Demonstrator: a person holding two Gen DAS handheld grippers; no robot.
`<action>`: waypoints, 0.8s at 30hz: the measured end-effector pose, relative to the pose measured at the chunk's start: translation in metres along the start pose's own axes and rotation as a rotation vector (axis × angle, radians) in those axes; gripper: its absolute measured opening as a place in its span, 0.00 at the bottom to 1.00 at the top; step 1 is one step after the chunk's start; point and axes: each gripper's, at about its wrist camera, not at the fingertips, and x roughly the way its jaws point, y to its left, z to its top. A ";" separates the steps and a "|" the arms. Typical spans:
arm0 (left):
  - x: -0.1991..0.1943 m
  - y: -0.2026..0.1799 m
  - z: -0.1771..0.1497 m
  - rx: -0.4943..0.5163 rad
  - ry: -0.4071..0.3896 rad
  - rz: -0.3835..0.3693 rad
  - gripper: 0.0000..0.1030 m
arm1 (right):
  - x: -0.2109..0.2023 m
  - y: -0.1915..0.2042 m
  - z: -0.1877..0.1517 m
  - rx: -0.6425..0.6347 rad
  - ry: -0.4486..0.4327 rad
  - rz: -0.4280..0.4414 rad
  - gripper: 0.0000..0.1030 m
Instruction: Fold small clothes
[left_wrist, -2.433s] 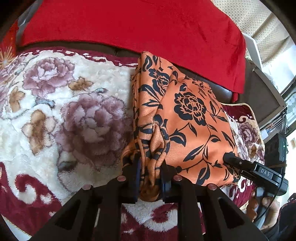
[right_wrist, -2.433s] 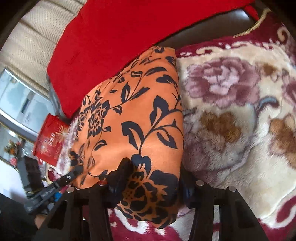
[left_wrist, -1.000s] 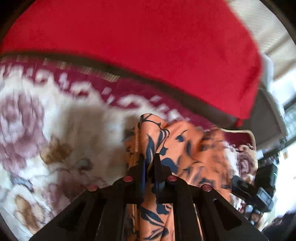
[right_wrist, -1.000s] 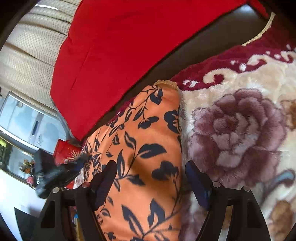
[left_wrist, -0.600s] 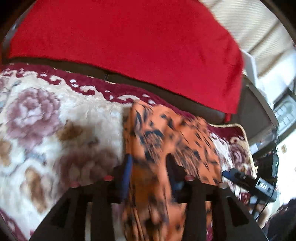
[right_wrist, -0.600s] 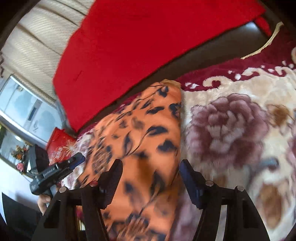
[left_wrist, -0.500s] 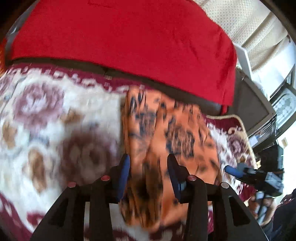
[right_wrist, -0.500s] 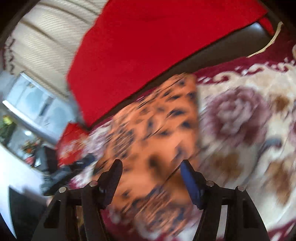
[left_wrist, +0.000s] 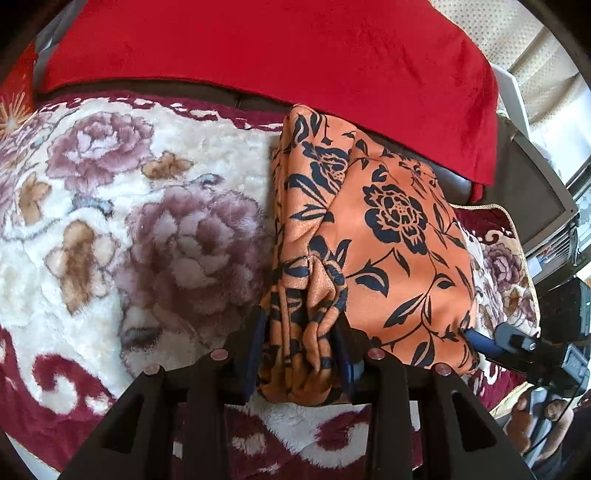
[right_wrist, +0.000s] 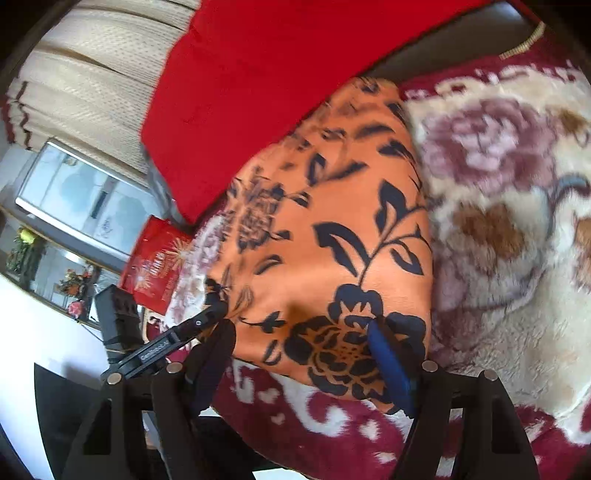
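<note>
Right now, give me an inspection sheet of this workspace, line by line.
Surface: plush floral blanket, cream with maroon border.
Job's things: orange floral garment lies folded on the blanket; its bunched near edge sits between the left claw's fingers.
Clutter: red cloth draped behind the garment; red packet beyond the blanket's edge.
Grippers: left claw open, straddling the bunched edge; right claw open wide over the garment's near corner, gripping nothing.
Cables: thin dark cable by the right claw's handle in the left view.
Surroundings: beige curtain, glass-fronted cabinet.
</note>
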 end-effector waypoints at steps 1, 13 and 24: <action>-0.001 -0.001 0.000 0.006 -0.004 0.001 0.35 | -0.008 -0.005 0.001 0.001 -0.004 0.001 0.75; 0.000 0.003 -0.002 0.003 -0.006 0.000 0.42 | 0.023 -0.010 0.111 0.023 -0.028 -0.032 0.75; -0.014 0.016 -0.006 -0.072 -0.045 -0.040 0.56 | -0.042 -0.027 0.071 0.031 -0.177 -0.104 0.77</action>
